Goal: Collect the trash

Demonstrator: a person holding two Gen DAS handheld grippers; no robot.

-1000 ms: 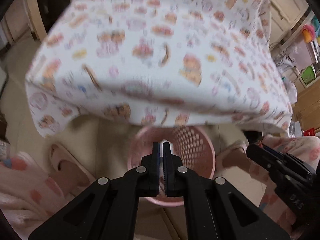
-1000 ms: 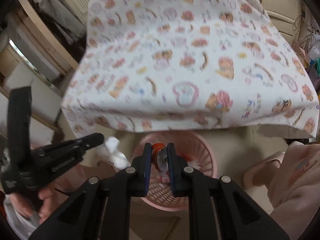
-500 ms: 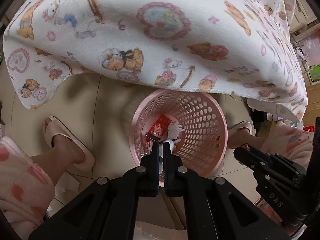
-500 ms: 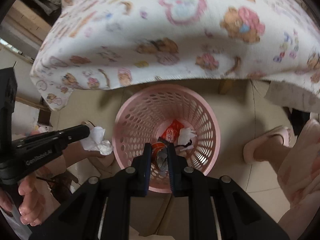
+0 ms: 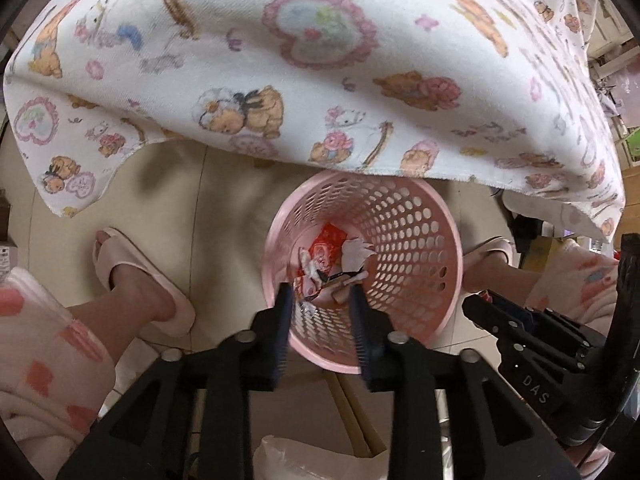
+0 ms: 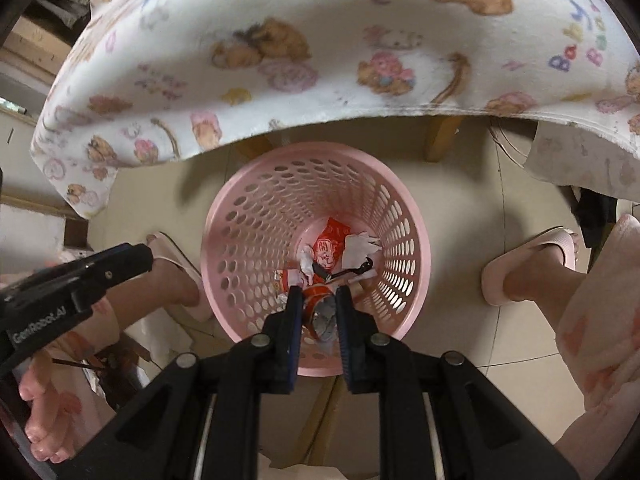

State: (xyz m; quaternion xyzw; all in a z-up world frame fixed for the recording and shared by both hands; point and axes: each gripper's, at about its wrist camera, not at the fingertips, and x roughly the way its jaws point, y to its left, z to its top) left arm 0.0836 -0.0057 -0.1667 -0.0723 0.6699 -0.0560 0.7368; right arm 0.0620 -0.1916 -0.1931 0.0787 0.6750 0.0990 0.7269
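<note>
A pink perforated basket (image 5: 416,248) stands on the floor under the table edge; it also shows in the right wrist view (image 6: 256,240). Inside lie a red wrapper (image 5: 326,246), white crumpled tissue (image 5: 354,254) and other scraps. My left gripper (image 5: 320,308) is open and empty above the basket's near rim. My right gripper (image 6: 316,308) is shut on a crumpled red and silver wrapper (image 6: 320,312), held over the basket. The left gripper also shows at the left of the right wrist view (image 6: 132,258).
A cartoon-print tablecloth (image 5: 320,60) hangs over the table above the basket. The person's feet in pink slippers (image 5: 132,276) (image 6: 528,264) stand on both sides of the basket. Wooden table legs (image 6: 440,140) stand behind it on the tile floor.
My left gripper opened and the white tissue it held is gone from its fingers. Both grippers came lower and closer over the basket. The right gripper still holds its wrapper.
</note>
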